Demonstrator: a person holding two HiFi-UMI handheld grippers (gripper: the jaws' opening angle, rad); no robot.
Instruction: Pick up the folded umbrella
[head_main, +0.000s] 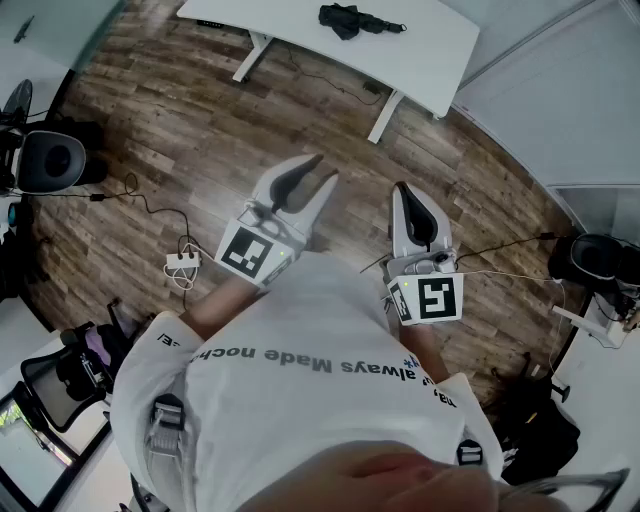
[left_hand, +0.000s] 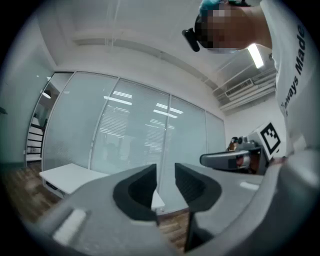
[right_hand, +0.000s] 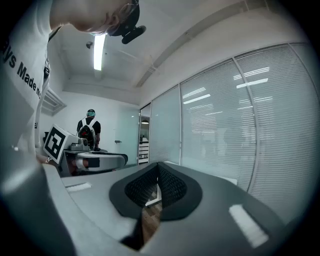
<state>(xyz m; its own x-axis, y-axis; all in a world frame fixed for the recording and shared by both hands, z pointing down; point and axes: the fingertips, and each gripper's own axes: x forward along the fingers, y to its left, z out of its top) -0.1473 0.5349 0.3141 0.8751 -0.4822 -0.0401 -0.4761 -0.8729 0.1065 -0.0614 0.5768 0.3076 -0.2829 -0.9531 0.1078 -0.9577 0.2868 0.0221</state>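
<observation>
So the umbrella (head_main: 358, 18) is black, folded up, and lying on the white table (head_main: 300, 45) at the far end of the room, toward the table's right part. Neither gripper is anywhere close to it. There's a wide stretch of wood floor (head_main: 190, 130) between them and the table.

Both grippers are held near the body, just in front of the white shirt (head_main: 300, 350), pointing out about level. The left gripper (head_main: 324, 172) has its jaws spread, and its own view shows nothing in the gap, just the glass wall (left_hand: 125, 130) with blinds behind it and a corner of the table low on the left. The right gripper (head_main: 403, 190) has its jaws pressed together with nothing pinched. In its view the dark pads meet at the tips, and only a sliver of floor shows below them.

The two sit side by side, apart, each with its marker cube (head_main: 250, 252) at the near end.

Other stuff: a white power strip (head_main: 183, 263) with cables on the floor left of the left gripper, and a dark chair (head_main: 50, 160) at the left edge. In the right gripper view, another person (right_hand: 89, 131) stands far off with their back turned.
</observation>
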